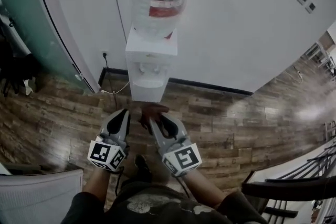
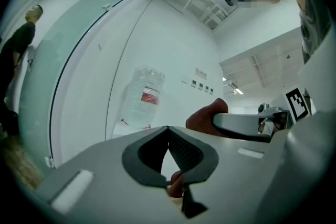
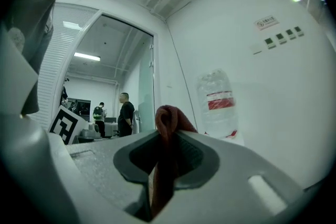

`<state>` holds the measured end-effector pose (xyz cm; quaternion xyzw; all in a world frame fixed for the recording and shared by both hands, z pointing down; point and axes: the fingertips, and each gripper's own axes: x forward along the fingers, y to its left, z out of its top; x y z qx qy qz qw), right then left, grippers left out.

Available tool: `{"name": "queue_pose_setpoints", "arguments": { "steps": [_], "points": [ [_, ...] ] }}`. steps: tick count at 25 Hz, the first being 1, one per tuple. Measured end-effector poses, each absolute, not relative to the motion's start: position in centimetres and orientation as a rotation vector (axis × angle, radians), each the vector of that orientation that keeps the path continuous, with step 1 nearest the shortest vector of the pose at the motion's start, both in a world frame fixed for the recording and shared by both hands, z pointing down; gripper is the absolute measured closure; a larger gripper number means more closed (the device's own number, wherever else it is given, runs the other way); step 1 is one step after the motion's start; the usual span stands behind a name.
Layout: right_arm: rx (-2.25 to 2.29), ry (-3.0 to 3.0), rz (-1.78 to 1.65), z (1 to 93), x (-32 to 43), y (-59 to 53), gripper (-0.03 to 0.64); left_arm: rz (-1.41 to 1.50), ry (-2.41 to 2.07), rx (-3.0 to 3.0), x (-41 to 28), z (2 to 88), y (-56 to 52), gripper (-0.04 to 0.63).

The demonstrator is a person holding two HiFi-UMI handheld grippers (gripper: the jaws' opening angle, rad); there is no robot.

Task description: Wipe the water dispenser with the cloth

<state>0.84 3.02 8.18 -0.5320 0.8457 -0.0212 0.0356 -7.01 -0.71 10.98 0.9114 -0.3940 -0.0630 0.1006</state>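
Cloth (image 1: 153,110) pinched in right claw (image 1: 156,122); left claw (image 1: 123,114) alongside.

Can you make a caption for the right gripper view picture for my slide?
The right gripper pinches a dark red cloth, with the big water bottle ahead.

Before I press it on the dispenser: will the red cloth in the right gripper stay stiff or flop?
Likely floppy: the cloth bunches into a fold above the right gripper, which is shut on it, and the rest hangs between the jaws. It will probably crumple against the water dispenser rather than spread flat. It seems thin, so probably light.
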Motion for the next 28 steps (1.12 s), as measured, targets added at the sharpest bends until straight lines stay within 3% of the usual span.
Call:
{"name": "queue_pose_setpoints", "arguments": {
  "steps": [15, 28],
  "points": [
    [-1.789, 2.512, -0.102, 10.3, 8.6, 28.6, 0.571, -0.187, -1.14, 2.691, -3.7, 12.2, 23.2, 0.575],
    [-1.767, 2.583, -0.228, 12.7, 7.8, 34.8, 0.575, -0.119, -1.126, 2.683, -4.6, 13.2, 31.4, 0.575]
  ]
}}
